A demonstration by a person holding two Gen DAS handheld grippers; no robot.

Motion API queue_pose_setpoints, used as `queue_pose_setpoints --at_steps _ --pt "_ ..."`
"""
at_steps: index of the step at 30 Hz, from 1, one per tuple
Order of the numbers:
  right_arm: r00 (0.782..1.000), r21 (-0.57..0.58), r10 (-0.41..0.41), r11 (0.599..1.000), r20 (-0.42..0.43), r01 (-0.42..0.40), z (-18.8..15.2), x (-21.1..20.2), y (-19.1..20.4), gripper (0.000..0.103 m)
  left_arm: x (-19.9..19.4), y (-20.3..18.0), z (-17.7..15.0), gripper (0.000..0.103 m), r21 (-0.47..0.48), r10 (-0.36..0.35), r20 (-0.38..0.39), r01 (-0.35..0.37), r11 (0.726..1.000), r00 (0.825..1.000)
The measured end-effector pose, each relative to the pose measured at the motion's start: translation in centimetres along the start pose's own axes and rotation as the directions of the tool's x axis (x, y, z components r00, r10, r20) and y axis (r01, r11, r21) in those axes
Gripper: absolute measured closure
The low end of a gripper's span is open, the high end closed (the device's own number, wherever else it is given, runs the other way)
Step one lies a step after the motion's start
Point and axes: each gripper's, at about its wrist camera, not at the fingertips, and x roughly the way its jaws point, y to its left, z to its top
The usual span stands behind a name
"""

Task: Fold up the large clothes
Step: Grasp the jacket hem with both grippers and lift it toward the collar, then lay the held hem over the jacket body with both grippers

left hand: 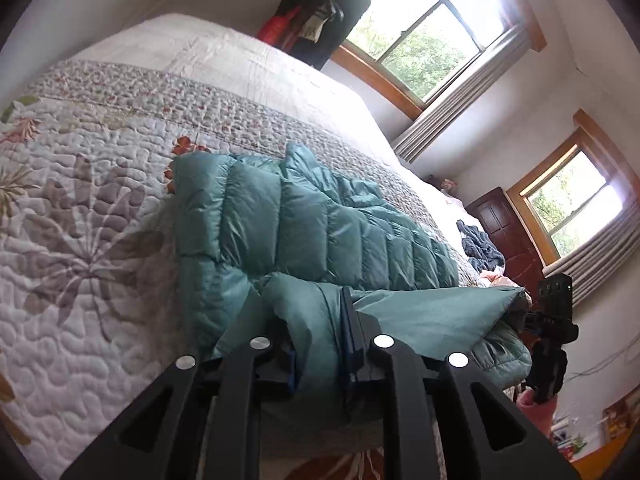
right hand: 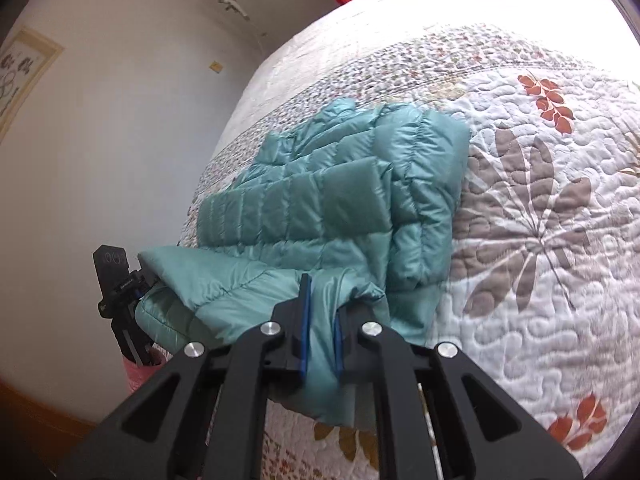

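1. Left gripper (left hand: 320,336): jaws narrow, pinching the teal puffer jacket (left hand: 304,220) hem, bottom centre of its frame.
2. Right gripper (right hand: 320,320): jaws narrow, clamped on the same hem, bottom centre.
3. Jacket lies mid-frame on the quilted bed (left hand: 100,208), near edge lifted off it.
4. No containers in view. Blue clothes pile (left hand: 480,246) at right of the left view, window (left hand: 424,36) upper right.

There are no words or numbers here that can be read. The other tool (right hand: 120,300), seen from the right wrist, has small white marks on its black body, but they are too tiny and blurry to make out. A framed picture (right hand: 20,76) on the wall shows dark shapes, and it is not clear if they are letters.
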Motion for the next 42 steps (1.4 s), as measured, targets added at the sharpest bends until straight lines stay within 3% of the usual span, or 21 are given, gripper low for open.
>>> queue_pose_setpoints --at_steps 8,10,12,14,18,22,24,29,33,40,42 --pt "0.999 0.080 0.028 0.996 -0.017 -0.026 3.7 2.5 -3.0 0.085 3.3 2.9 2.9 0.080 -0.104 -0.024 -0.045 0.019 0.994 0.999" --pt "0.999 0.099 0.043 0.994 -0.002 -0.042 4.0 2.0 -3.8 0.071 2.9 3.4 3.4 0.076 -0.128 -0.056 -0.030 0.052 0.990 0.998" --pt "0.999 0.101 0.031 0.994 0.032 -0.034 4.1 1.4 -4.2 0.048 2.2 3.9 3.7 0.071 -0.142 -0.069 -0.012 0.067 0.988 0.998" --pt "0.997 0.090 -0.009 0.996 0.075 0.002 4.1 0.3 -4.5 0.036 1.3 4.2 3.8 0.069 -0.147 -0.081 0.012 0.082 0.986 0.997" --pt "0.991 0.075 0.019 0.997 0.133 -0.029 3.6 -1.5 -5.2 0.031 0.0 4.5 3.4 0.066 -0.136 -0.075 0.054 0.082 0.987 0.996" --pt "0.991 0.022 0.008 1.000 0.133 -0.011 3.3 -1.2 -4.7 0.028 -2.6 5.6 3.2 0.057 -0.149 -0.034 0.180 0.061 0.987 0.983" --pt "0.991 -0.003 0.015 1.000 0.131 -0.014 3.3 -1.0 -4.5 0.028 -3.3 6.1 3.4 0.057 -0.152 -0.004 0.208 0.037 0.988 0.978" --pt "0.983 -0.045 0.072 0.997 0.168 -0.066 3.6 -1.3 -3.7 0.024 -2.7 5.4 3.1 0.052 -0.075 -0.002 0.178 0.015 0.997 0.984" --pt "0.979 -0.061 0.096 0.994 0.179 -0.087 3.8 -1.1 -3.5 0.023 -1.3 4.1 3.0 0.046 -0.001 0.041 0.158 -0.041 0.999 0.987" --pt "0.993 -0.087 -0.036 0.995 0.114 0.046 4.8 2.8 -3.1 0.022 1.7 2.5 3.8 0.038 0.102 0.150 0.139 -0.165 0.981 0.979" --pt "0.992 -0.112 -0.072 0.990 0.104 0.084 5.0 4.0 -2.6 0.030 2.4 1.9 3.9 0.038 0.134 0.172 0.143 -0.191 0.972 0.975"
